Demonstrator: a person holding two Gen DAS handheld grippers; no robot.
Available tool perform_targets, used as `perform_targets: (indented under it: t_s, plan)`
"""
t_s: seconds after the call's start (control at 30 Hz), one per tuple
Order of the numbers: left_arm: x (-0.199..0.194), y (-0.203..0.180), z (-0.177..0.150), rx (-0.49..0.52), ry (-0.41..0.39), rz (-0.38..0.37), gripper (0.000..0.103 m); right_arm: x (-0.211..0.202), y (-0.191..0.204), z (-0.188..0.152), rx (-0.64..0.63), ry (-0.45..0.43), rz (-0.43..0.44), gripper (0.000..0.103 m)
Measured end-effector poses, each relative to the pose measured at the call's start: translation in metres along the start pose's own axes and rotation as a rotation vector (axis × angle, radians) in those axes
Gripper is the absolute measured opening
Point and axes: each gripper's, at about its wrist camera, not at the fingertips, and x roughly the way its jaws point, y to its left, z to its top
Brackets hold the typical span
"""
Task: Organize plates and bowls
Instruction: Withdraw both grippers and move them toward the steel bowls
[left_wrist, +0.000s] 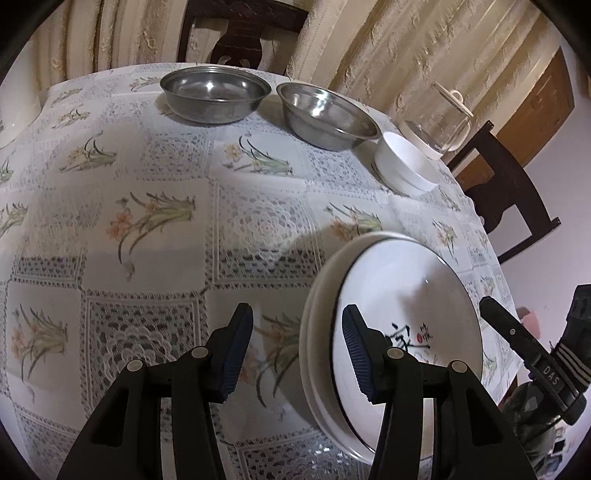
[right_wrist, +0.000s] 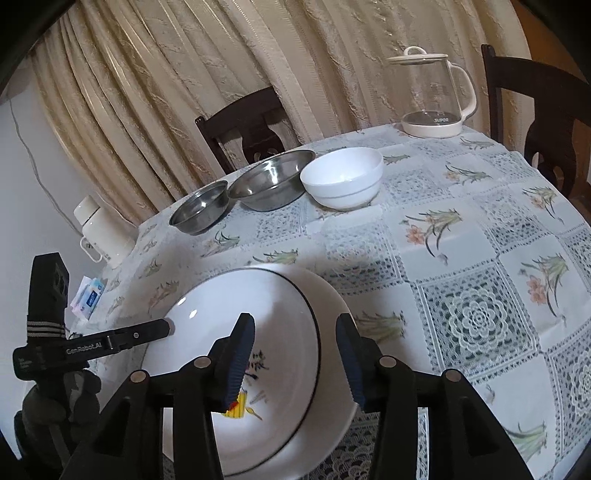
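Right wrist view: the round table (right_wrist: 480, 236), in its flowered lace cloth, is carrying everything. Near its front edge two white plates are sitting stacked, the black-rimmed top plate (right_wrist: 236, 332) resting on a plain bottom plate (right_wrist: 338, 306). The right gripper (right_wrist: 295, 354) is hovering over the stack's right rim, jaws apart, pads clear of it, holding nothing. The left gripper (left_wrist: 297, 350) is standing partly open at the stack's opposite side, straddling the rim without pressing it. Beyond the stack, toward the table's far edge, a glass kettle (right_wrist: 432, 92), a larger steel bowl (right_wrist: 269, 181), a white bowl (right_wrist: 343, 177) and a smaller steel bowl (right_wrist: 199, 208) are sitting in a loose line.
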Motion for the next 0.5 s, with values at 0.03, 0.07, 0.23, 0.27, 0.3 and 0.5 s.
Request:
perform_targets:
  t_s: [0.03,0.07,0.23,0.27,0.3,0.5]
  plan:
    - [0.000,0.001,0.003,-0.001,-0.001,-0.001,0.052,0.000,0.000,0.002,-0.002,-0.001,0.000,0.049]
    - [0.000,0.002,0.005,-0.001,-0.001,-0.004,0.053,0.001,0.002,0.004,-0.007,-0.003,-0.003,0.049]
    - [0.000,0.005,0.018,0.004,-0.012,0.001,0.054,0.004,0.008,0.017,-0.027,-0.004,0.004,0.049]
    - [-0.001,0.006,0.021,0.001,-0.015,0.000,0.054,0.005,0.009,0.021,-0.029,-0.001,0.011,0.049]
    - [-0.002,0.007,0.024,-0.004,-0.020,-0.005,0.054,0.006,0.010,0.024,-0.029,0.002,0.017,0.049]
    - [-0.009,0.016,0.044,-0.012,-0.054,0.000,0.054,0.016,0.015,0.043,-0.014,0.023,0.052,0.049]
